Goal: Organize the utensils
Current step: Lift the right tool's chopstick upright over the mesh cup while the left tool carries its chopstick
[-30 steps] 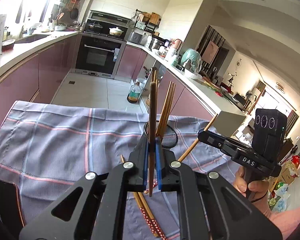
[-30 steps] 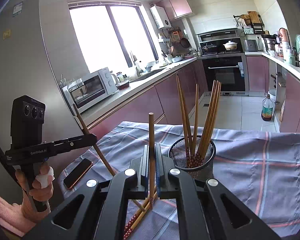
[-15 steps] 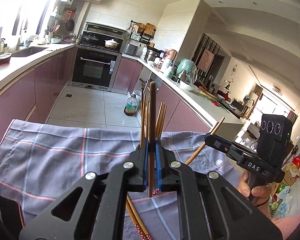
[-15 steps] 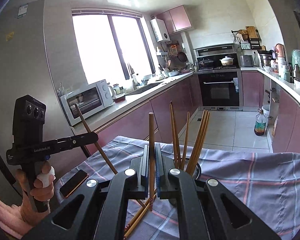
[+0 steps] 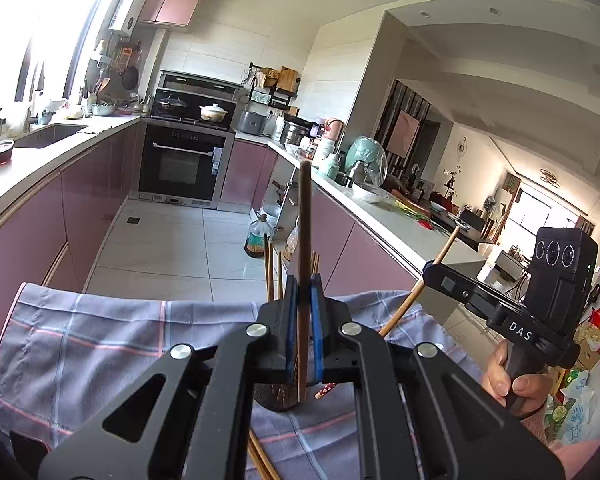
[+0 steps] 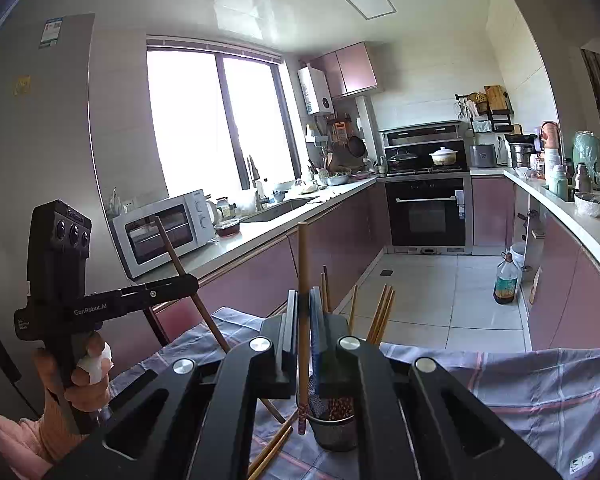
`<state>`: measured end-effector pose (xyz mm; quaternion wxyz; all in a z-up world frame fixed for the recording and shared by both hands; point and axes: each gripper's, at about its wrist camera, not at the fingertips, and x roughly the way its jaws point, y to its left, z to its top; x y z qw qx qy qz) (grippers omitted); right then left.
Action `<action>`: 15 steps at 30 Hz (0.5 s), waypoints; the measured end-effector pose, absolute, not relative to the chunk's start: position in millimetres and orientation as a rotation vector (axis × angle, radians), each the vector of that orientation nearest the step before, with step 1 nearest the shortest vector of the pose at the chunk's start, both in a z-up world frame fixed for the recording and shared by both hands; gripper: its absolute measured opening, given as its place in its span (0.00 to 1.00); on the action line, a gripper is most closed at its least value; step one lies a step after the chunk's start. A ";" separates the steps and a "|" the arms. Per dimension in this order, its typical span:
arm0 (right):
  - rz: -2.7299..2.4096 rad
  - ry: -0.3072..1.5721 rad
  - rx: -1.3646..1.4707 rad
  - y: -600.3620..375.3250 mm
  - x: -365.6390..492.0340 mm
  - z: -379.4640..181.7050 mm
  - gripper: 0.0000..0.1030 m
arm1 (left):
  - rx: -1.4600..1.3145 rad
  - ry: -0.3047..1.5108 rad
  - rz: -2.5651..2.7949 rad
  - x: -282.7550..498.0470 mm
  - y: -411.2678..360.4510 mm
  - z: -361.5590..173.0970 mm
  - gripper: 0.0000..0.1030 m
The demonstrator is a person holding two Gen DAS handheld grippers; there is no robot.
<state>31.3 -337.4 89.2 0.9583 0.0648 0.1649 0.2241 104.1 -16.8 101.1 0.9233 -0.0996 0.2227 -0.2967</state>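
Note:
My left gripper is shut on a brown chopstick, held upright above the mesh utensil holder. My right gripper is shut on another chopstick, upright, its patterned tip just left of the holder. Several chopsticks stand in the holder. Each gripper shows in the other's view, the right gripper and the left gripper, each clamping its stick at a slant. Loose chopsticks lie on the checked cloth.
The cloth-covered table stands in a kitchen. A counter with a microwave runs on the left and an oven stands at the back. A counter with jars runs along the right.
Both grippers have risen and moved over the holder, keeping their chopsticks. The holder now sits low, right under the jaws, and the views tilt up toward the kitchen.

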 end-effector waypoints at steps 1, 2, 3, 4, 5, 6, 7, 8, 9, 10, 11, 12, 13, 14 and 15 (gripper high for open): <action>0.450 0.331 0.133 -338.2 32.5 90.3 0.04 | -0.205 0.456 -0.608 106.0 -18.2 102.2 0.07; 0.445 0.329 0.137 -339.9 34.6 91.0 0.04 | -0.208 0.457 -0.607 108.2 -20.0 103.6 0.07; 0.443 0.330 0.141 -341.2 36.7 91.1 0.04 | -0.212 0.459 -0.610 110.5 -21.5 104.4 0.07; 0.439 0.329 0.146 -342.3 38.9 91.0 0.04 | -0.214 0.460 -0.609 112.6 -22.6 105.2 0.07; 0.435 0.328 0.150 -343.0 41.5 90.6 0.04 | -0.214 0.460 -0.606 115.5 -22.6 105.0 0.07; 0.433 0.328 0.153 -344.2 42.4 89.6 0.04 | -0.213 0.462 -0.603 117.5 -24.3 104.8 0.07; 0.430 0.330 0.156 -344.7 44.4 88.6 0.04 | -0.213 0.463 -0.602 118.5 -24.3 104.3 0.07; 0.426 0.331 0.160 -345.6 46.4 87.8 0.04 | -0.212 0.466 -0.597 119.7 -27.1 104.1 0.07; 0.423 0.333 0.164 -345.3 49.5 87.2 0.04 | -0.212 0.470 -0.594 120.7 -28.7 103.4 0.07; 0.421 0.336 0.167 -345.1 52.0 86.5 0.04 | -0.213 0.474 -0.594 122.2 -29.7 101.8 0.07; 0.417 0.338 0.171 -345.7 53.8 85.4 0.04 | -0.216 0.478 -0.592 124.6 -30.3 100.6 0.07; 0.415 0.339 0.175 -346.1 56.3 85.7 0.04 | -0.218 0.480 -0.589 126.0 -31.3 99.9 0.07; 0.414 0.341 0.175 -346.4 58.2 84.9 0.04 | -0.216 0.479 -0.586 127.6 -32.1 99.3 0.07; 0.409 0.343 0.175 -347.0 59.7 84.1 0.04 | -0.213 0.478 -0.578 129.3 -33.0 98.3 0.07; 0.403 0.345 0.176 -347.4 61.6 83.0 0.04 | -0.207 0.481 -0.572 130.2 -34.7 97.1 0.07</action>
